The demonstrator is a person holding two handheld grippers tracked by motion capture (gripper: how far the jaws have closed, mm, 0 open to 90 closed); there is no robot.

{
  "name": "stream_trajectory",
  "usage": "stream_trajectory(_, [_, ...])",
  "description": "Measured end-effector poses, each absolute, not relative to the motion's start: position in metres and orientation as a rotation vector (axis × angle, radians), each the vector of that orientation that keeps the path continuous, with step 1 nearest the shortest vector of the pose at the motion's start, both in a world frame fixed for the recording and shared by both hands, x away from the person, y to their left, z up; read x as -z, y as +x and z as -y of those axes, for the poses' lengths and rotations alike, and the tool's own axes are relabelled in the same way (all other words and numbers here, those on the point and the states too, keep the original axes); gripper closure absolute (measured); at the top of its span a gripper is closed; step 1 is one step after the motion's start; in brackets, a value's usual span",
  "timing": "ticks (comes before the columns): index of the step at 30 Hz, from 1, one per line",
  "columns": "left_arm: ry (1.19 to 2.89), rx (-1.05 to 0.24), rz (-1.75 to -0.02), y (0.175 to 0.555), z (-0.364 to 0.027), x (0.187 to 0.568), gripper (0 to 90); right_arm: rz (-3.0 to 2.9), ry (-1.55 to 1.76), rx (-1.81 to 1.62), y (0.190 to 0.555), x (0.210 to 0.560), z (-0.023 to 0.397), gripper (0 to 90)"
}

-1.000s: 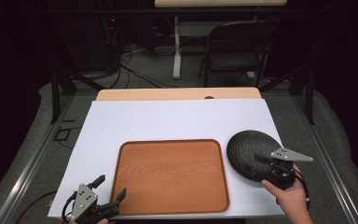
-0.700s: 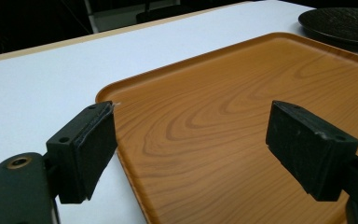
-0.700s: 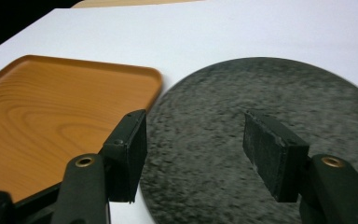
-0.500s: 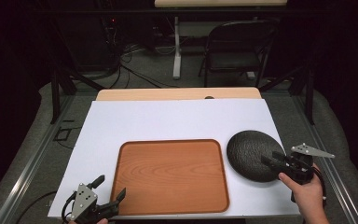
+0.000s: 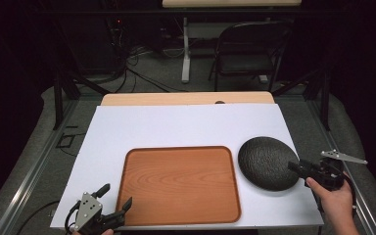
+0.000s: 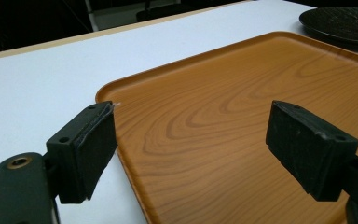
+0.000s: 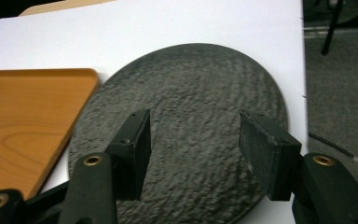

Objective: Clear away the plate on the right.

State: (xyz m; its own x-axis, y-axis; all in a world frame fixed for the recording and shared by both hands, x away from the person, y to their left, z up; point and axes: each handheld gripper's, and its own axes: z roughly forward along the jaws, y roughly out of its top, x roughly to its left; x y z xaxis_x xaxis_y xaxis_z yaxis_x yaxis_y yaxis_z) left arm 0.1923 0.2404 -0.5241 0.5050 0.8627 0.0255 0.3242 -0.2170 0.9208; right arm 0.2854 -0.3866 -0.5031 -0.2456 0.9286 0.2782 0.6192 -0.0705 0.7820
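A: How much room is showing around the edges?

B: A white sheet [image 5: 186, 127] is covering most of the table [image 5: 186, 98], whose bare wooden strip is showing along the far edge. The wooden tray [image 5: 178, 183] is lying near the sheet's front edge, with wide bare white stretching behind it and to its left. The dark round plate [image 5: 267, 162] is sitting just beside the tray's right side, close to the sheet's right edge.

A: And where are the tools sitting?

B: The right gripper [image 5: 298, 168], held by a hand [image 5: 335, 198], is hanging at the plate's right rim, jaws spread wide and gripping nothing; in its own view the plate [image 7: 186, 126] is lying below and between them. The left gripper [image 5: 115, 203] is hovering at the tray's front left corner, jaws likewise parted and empty, the tray's rim [image 6: 121, 154] running between them.

A: The count?

B: One tray, one plate, two grippers. One folding chair [image 5: 247, 54] is standing beyond the table.
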Motion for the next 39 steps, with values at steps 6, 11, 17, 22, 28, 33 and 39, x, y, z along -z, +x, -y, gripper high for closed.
stream_trajectory(6, [1.779, -0.692, -1.003, 0.193, -0.241, 0.524, 16.3, -1.846, 1.786, -1.22, 0.292, 0.507, 0.401, 46.9])
stream_trajectory(11, [1.78, -0.693, -1.004, 0.192, -0.241, 0.524, 16.3, -1.816, 1.859, -1.209, 0.294, 0.515, 0.408, 49.0])
stream_trajectory(17, [1.779, -0.69, -1.005, 0.193, -0.241, 0.525, 16.3, -1.783, 1.935, -1.212, 0.291, 0.53, 0.413, 53.0])
stream_trajectory(22, [1.782, -0.689, -1.006, 0.193, -0.241, 0.525, 16.3, -1.755, 1.979, -1.235, 0.286, 0.542, 0.417, 54.2])
stream_trajectory(28, [1.785, -0.688, -1.008, 0.193, -0.241, 0.525, 16.3, -1.748, 2.011, -1.249, 0.283, 0.549, 0.417, 55.7])
stream_trajectory(33, [1.785, -0.687, -1.01, 0.193, -0.241, 0.525, 16.3, -1.751, 2.026, -1.264, 0.283, 0.554, 0.416, 57.6])
stream_trajectory(39, [1.785, -0.685, -1.008, 0.193, -0.241, 0.525, 16.3, -1.74, 2.053, -1.279, 0.286, 0.556, 0.414, 58.5])
